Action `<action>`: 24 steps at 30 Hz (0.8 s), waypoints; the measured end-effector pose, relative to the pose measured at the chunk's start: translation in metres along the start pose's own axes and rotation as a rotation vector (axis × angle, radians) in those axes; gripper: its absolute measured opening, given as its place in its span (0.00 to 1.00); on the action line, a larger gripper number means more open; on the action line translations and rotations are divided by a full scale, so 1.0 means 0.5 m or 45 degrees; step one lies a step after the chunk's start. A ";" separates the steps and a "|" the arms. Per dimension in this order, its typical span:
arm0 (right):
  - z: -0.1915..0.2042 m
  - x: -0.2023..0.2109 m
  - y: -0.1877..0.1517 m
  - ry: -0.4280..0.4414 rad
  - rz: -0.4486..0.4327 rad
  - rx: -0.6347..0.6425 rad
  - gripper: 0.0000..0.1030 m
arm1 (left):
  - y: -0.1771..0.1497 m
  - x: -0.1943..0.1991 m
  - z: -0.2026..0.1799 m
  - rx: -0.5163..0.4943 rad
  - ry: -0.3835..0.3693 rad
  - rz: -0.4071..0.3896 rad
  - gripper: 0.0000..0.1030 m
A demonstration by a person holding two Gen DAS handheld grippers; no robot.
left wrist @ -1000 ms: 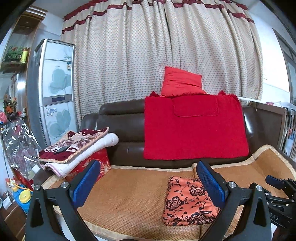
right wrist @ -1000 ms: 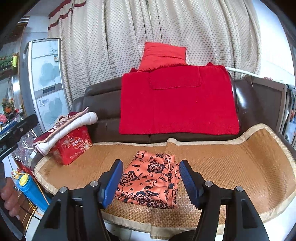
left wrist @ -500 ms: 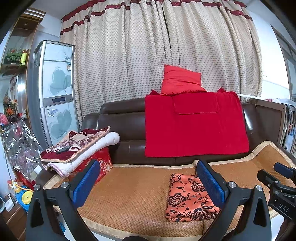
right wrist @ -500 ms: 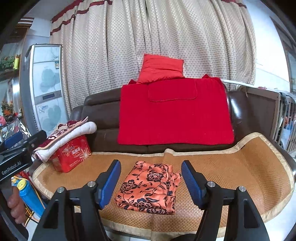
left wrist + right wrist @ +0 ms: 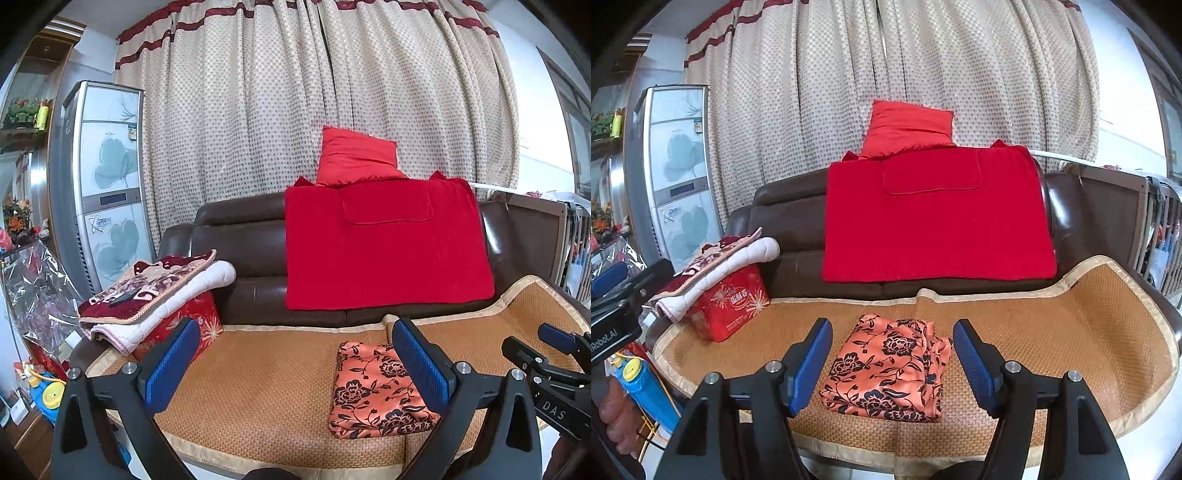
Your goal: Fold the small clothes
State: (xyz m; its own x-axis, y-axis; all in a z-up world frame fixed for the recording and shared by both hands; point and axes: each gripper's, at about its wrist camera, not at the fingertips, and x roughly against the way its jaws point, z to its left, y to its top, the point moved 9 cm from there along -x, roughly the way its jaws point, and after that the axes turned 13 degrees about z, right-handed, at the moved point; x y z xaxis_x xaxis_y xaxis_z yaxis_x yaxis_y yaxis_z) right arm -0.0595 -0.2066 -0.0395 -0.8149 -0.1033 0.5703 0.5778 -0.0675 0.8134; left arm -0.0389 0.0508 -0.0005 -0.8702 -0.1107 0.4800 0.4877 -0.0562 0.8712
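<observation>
An orange cloth with black flowers (image 5: 888, 373) lies folded into a small packet on the woven sofa mat (image 5: 1052, 332). My right gripper (image 5: 892, 363) hangs in front of the mat, open, the packet seen between its blue pads but apart from them. In the left wrist view the same packet (image 5: 373, 391) sits to the right, partly behind the right pad. My left gripper (image 5: 295, 363) is open with nothing between its fingers. The right gripper's tip (image 5: 554, 354) shows at that view's right edge.
A red blanket (image 5: 934, 221) hangs over the brown sofa back, with a red pillow (image 5: 908, 125) on top. Folded quilts (image 5: 155, 291) rest on a red box (image 5: 731, 302) at the mat's left end. A white cabinet (image 5: 103, 184) stands at left.
Both views have shifted slightly, so the sofa and packet sit a little lower and farther in frame. The packet has not moved on the mat; both grippers stay open.
</observation>
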 end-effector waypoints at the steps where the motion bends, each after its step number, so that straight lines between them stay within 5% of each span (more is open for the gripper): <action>1: -0.002 0.000 0.000 -0.006 -0.002 -0.003 0.70 | -0.001 -0.001 -0.001 -0.001 -0.003 0.003 1.00; 24: -0.002 -0.045 0.006 -0.010 0.040 -0.007 0.70 | -0.003 -0.052 -0.011 0.001 -0.044 0.065 1.00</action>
State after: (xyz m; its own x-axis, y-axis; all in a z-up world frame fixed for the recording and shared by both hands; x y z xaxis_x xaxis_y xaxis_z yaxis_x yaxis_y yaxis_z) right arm -0.0396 -0.2056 -0.0498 -0.7965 -0.0975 0.5967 0.6036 -0.0697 0.7943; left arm -0.0168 0.0481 -0.0147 -0.8461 -0.0792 0.5272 0.5316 -0.0509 0.8455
